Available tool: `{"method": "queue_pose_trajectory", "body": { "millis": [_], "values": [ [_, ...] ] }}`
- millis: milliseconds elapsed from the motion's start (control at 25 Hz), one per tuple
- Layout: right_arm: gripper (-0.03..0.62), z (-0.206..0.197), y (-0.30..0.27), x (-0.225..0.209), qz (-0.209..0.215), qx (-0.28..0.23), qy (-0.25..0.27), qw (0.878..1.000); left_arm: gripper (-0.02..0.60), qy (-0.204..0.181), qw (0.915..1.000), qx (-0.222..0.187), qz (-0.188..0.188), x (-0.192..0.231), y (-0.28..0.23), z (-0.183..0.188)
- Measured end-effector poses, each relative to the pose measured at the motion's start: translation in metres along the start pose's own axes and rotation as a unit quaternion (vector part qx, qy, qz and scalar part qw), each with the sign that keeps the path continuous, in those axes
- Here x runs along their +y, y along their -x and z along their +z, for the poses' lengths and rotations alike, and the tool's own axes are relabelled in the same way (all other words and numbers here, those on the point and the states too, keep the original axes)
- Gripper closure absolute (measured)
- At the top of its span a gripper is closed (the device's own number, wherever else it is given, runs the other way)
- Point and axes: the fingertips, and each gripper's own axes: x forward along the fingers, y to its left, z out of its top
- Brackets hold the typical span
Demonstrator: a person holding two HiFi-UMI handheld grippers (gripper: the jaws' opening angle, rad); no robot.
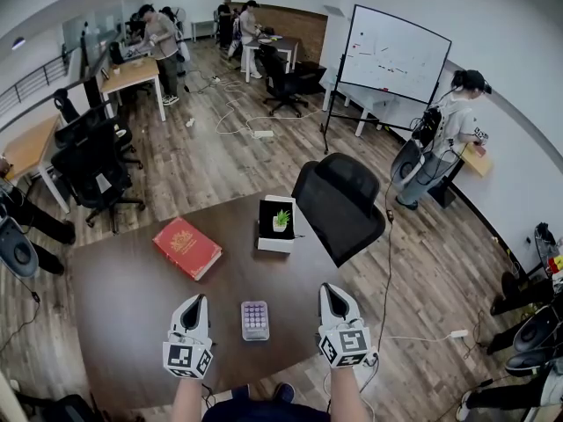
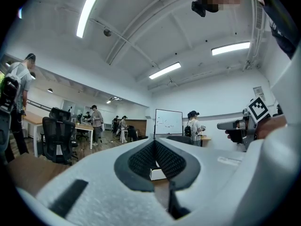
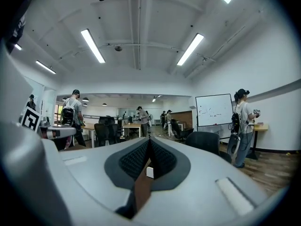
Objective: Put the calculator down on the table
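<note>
Calculator (image 1: 255,320) already lies flat on the bench (image 1: 123,301), face up, so by the look of it the task is done; you have nothing left to set down.

Your left tongs (image 1: 199,301) hover just left of the calculator and your right tongs (image 1: 327,290) just right of it. Both are apart from it, and both are clenched tip to tip with nothing between the jaws.

The calculator is a small rounded slab, pale lilac-grey, with a grid of raised keys; it looks like light, hard plastic. The bench top is dark brown, smooth and matt.

Beyond the calculator and to its left lies a red hardback book (image 1: 186,247) with a gilt stamp on the cover. Straight beyond the calculator stands a white box (image 1: 276,243), dark inside, with a small green plant (image 1: 281,221) in it.
</note>
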Motion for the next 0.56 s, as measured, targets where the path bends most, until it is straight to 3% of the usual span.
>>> {"method": "queue_pose_trajectory", "body": {
  "millis": [560],
  "values": [
    [0.588, 0.007, 0.003, 0.011, 0.014, -0.002, 0.033, 0.999, 0.586, 0.003, 1.0000, 0.004, -0.001, 0.001, 0.003, -0.002]
  ]
}}
